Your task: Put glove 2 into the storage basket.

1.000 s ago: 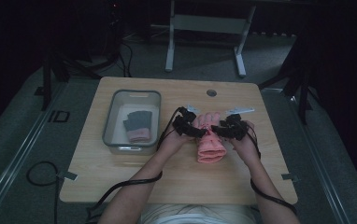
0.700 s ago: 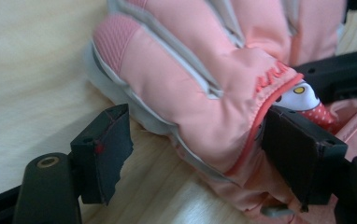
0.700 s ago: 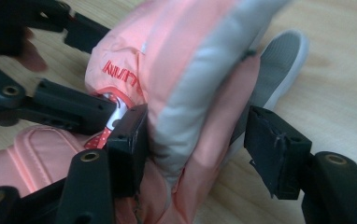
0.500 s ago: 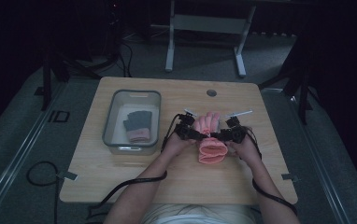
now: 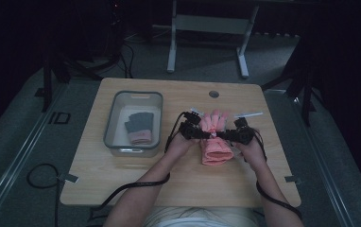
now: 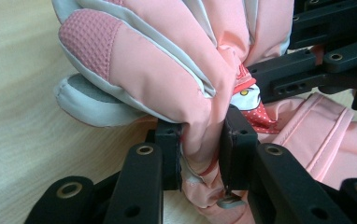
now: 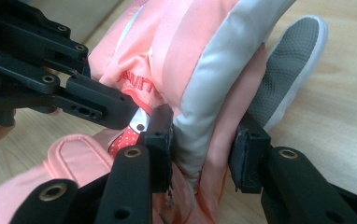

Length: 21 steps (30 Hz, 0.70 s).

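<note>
A pink ski glove (image 5: 215, 146) with grey trim lies at the table's middle, fingers pointing away from the person. My left gripper (image 5: 207, 134) comes in from the left and is shut on a bunched fold at the glove's waist (image 6: 167, 65), fabric squeezed between its jaws (image 6: 203, 149). From the right, my right gripper (image 5: 220, 135) is shut on the opposite side of the same glove (image 7: 200, 56), its pads (image 7: 249, 154) pressing pink and grey fabric. The two grippers face each other, almost touching. The right gripper's black linkage (image 6: 307, 70) shows in the left gripper view.
A clear plastic bin (image 5: 112, 120) stands left of the glove and holds a dark grey glove with a pink cuff (image 5: 138, 127). A round grommet (image 5: 213, 94) sits near the table's far edge. A desk frame stands on the floor beyond.
Both grippers have shifted slightly toward the person, holding the pink glove pinched between them. The bin and its glove have not moved.
</note>
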### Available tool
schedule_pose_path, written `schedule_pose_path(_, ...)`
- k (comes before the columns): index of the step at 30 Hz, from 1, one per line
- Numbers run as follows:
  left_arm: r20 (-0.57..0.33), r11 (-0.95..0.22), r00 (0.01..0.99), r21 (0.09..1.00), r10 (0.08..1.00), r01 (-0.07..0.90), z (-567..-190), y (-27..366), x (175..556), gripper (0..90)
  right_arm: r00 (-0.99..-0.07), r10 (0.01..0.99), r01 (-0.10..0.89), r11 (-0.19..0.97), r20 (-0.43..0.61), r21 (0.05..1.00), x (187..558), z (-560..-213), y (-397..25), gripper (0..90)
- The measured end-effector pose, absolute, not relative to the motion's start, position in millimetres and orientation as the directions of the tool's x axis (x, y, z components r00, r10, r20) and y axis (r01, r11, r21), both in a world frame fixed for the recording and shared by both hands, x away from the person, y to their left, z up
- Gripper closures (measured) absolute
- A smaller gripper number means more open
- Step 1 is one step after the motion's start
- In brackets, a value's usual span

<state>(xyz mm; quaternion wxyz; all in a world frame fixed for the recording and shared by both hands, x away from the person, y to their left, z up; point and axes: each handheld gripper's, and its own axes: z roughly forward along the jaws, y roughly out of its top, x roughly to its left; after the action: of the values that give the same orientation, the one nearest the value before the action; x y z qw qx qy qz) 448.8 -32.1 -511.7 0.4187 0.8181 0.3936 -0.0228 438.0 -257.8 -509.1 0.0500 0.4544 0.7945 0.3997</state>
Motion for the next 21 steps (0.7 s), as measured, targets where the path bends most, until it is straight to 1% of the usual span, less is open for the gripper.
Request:
schedule_pose_path(8,-0.323,-0.344,0.701,0.695,0.636,0.632,-484.0,-25.1,444.0,74.0,-0.591,0.764,0.642,0.252,0.258,0.725,432.4,-484.9,-251.2,65.4)
schedule_pose_path(21,-0.283,-0.325,0.669,0.704,0.688,0.632,-446.0,2.3,439.1,73.9,-0.627,0.737,0.601,0.253,0.252,0.758,437.0,-452.4,-222.3,65.4)
